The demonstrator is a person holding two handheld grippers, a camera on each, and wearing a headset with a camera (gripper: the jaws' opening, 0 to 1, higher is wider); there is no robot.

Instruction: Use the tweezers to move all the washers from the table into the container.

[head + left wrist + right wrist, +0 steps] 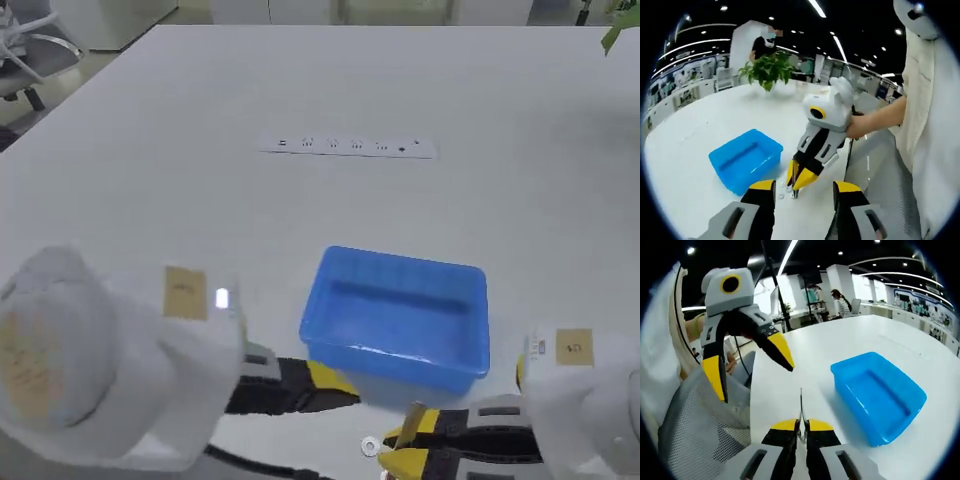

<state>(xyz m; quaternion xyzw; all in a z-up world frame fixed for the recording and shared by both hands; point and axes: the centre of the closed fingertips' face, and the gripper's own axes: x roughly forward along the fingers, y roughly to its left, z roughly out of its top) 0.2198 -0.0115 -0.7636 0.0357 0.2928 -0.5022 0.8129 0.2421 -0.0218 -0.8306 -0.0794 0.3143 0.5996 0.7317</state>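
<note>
Washer (371, 446): flat on white table (200, 200), near the blue container's (395, 362) front wall, just ahead of the tweezers' (801, 407) tips. Tweezers clenched in right gripper (801, 424) jaws, the nearer. Left gripper (804, 187) jaws released, empty.

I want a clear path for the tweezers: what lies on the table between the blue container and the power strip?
Nothing. In the head view, the white table is bare between the blue container and the power strip.

Open table (150, 190) all round — blue container (400, 315) near the front, power strip (347, 146) well beyond
</note>
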